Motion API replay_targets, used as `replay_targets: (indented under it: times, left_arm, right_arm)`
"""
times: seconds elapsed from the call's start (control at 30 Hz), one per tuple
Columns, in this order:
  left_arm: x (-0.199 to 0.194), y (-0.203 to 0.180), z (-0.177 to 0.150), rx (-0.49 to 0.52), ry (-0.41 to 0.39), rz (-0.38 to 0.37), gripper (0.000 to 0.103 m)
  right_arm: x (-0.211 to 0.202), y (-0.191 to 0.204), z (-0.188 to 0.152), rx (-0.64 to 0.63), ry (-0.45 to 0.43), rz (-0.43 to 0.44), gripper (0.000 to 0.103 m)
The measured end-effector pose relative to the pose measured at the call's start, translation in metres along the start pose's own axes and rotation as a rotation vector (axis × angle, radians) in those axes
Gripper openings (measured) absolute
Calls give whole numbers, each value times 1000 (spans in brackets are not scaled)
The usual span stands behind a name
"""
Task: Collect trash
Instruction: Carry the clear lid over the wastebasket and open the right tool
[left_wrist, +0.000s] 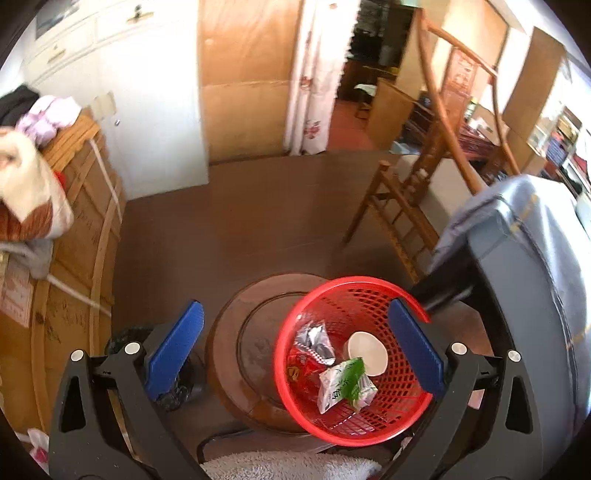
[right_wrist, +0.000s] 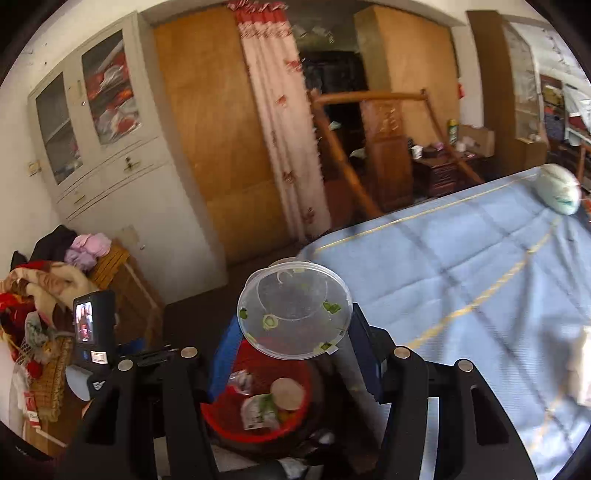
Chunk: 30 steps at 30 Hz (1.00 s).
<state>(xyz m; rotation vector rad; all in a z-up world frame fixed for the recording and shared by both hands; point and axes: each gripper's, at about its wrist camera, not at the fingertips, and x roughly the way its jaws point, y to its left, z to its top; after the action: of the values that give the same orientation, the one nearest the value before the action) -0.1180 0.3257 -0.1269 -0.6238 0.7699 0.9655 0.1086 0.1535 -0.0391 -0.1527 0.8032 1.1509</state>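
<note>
Trash is lying in a red mesh basket (left_wrist: 354, 362) that is sitting on a round wooden stool (left_wrist: 255, 332), and more of it is being held in the right gripper (right_wrist: 295, 350). In the left wrist view the left gripper (left_wrist: 295, 347) is standing with its jaws wide apart and nothing between the pads; the basket is showing between them, nearer the right-hand blue pad (left_wrist: 417, 347), which is overlapping its rim. Inside the basket are lying a silver wrapper (left_wrist: 314, 339), a white cup (left_wrist: 367, 353), a green-and-white packet (left_wrist: 347, 384) and a red wrapper (left_wrist: 303, 373). In the right wrist view the jaws are clamped on a clear plastic container (right_wrist: 293, 314) with green scraps sticking to it, its round face turned toward the camera and rising above the fingertips. Below the container, between the jaws, the same basket is showing. To the right of the jaws a blue quilted bed cover (right_wrist: 461, 266) is spreading out; to their left a pile of clothes (right_wrist: 48, 288) is lying on a wooden crate (right_wrist: 122, 273).
</note>
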Motion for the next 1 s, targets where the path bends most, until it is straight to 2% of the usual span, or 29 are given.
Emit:
replay_targets:
  times: [0.17, 0.3, 0.47, 0.53, 0.77, 1.0]
  left_arm:
    - [8, 21, 2, -98, 14, 5, 96]
    - [8, 34, 3, -154, -6, 66, 96]
    - [21, 52, -3, -236, 22, 117, 96]
    - [26, 58, -5, -260, 42, 115, 96]
    - [29, 53, -10, -244, 49, 110, 96]
    - [24, 33, -12, -181, 38, 91, 96]
  right_arm:
    - [30, 29, 2, -21, 42, 40, 57]
    - [54, 45, 0, -40, 84, 61, 57]
    - [92, 64, -6, -66, 177, 123, 57]
    - [106, 69, -9, -67, 209, 141, 75]
    - [110, 67, -17, -62, 201, 94, 77]
    - [83, 38, -29, 2, 162, 29, 77]
